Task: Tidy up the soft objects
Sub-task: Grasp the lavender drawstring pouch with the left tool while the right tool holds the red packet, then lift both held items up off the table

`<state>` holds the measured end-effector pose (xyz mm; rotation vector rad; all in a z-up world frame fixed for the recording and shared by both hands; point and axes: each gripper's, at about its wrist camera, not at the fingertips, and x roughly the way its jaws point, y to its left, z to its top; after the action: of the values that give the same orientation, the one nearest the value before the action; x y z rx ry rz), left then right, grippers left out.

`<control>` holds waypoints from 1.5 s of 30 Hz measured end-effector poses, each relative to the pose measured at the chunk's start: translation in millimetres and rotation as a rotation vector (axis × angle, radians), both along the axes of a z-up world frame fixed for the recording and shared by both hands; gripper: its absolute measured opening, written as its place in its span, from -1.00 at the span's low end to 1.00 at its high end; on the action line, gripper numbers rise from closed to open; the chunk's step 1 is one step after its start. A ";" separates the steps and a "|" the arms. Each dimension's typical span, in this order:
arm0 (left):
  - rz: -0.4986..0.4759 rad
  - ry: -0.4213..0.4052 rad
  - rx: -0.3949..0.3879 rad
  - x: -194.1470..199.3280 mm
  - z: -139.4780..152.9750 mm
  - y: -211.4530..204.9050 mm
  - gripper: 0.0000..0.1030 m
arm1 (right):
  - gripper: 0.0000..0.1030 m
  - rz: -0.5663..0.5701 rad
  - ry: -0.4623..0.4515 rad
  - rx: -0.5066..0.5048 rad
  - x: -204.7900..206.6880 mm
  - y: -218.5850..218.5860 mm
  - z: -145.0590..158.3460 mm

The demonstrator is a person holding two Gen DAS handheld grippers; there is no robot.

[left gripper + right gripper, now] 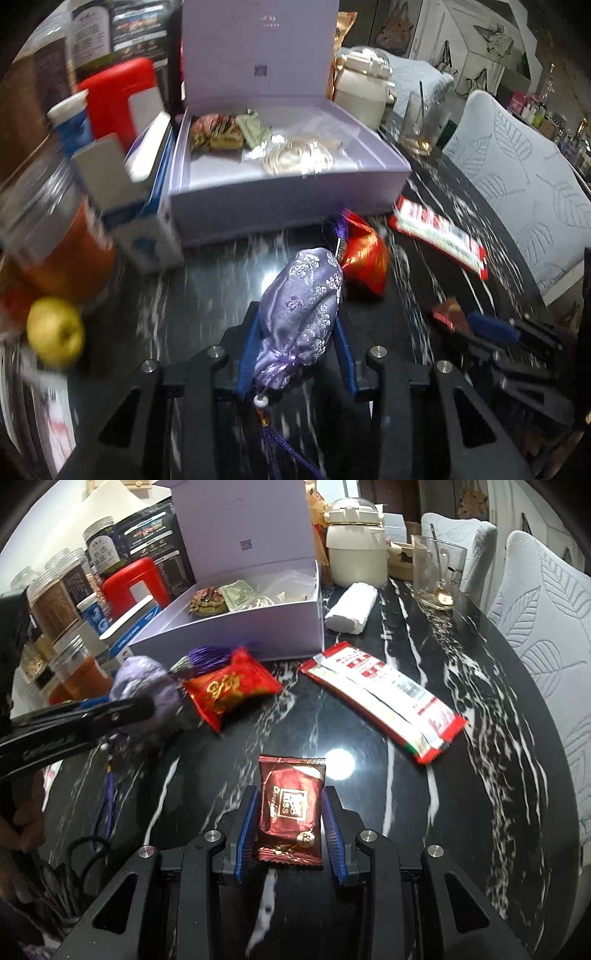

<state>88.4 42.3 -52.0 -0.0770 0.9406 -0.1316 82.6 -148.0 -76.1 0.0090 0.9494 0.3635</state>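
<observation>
My left gripper is shut on a lilac brocade pouch with a purple tassel, held just above the black marble table in front of the open lilac box. The pouch also shows in the right wrist view, beside a red foil snack bag. My right gripper is shut on a dark red chocolate packet low over the table. The box holds a brown-patterned soft item, a green sachet and clear wrappers.
A long red-and-white packet lies right of the red bag. Jars, a red tin and small cartons crowd the left. A white jar, folded white cloth, glass with spoon and padded chairs stand behind and right. A yellow apple sits left.
</observation>
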 end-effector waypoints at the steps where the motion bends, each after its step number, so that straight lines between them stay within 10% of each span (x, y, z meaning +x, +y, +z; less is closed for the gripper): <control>1: -0.002 0.004 -0.003 -6.6 -0.1 -0.3 -0.28 | -0.35 0.000 -0.001 -0.001 -3.7 -1.1 -0.1; 20: -0.076 0.106 -0.027 -62.0 -18.4 -14.0 -0.16 | -0.32 0.044 0.000 -0.002 -57.6 -1.3 0.5; 28: -0.107 0.073 0.055 -65.6 -25.6 -28.5 -0.12 | 0.28 0.054 -0.011 0.010 -62.7 4.4 0.1; 37: -0.086 0.037 0.066 -66.3 -27.1 -30.6 -0.12 | 0.27 0.082 -0.045 -0.083 -67.3 12.6 -2.1; 45: -0.095 0.002 0.046 -72.0 -29.3 -32.4 0.13 | -0.27 0.076 -0.073 -0.138 -72.5 8.4 -2.0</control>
<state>16.4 9.9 -81.3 0.0096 0.9493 -0.1977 10.1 -139.6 -78.1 -0.1654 0.9026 0.3659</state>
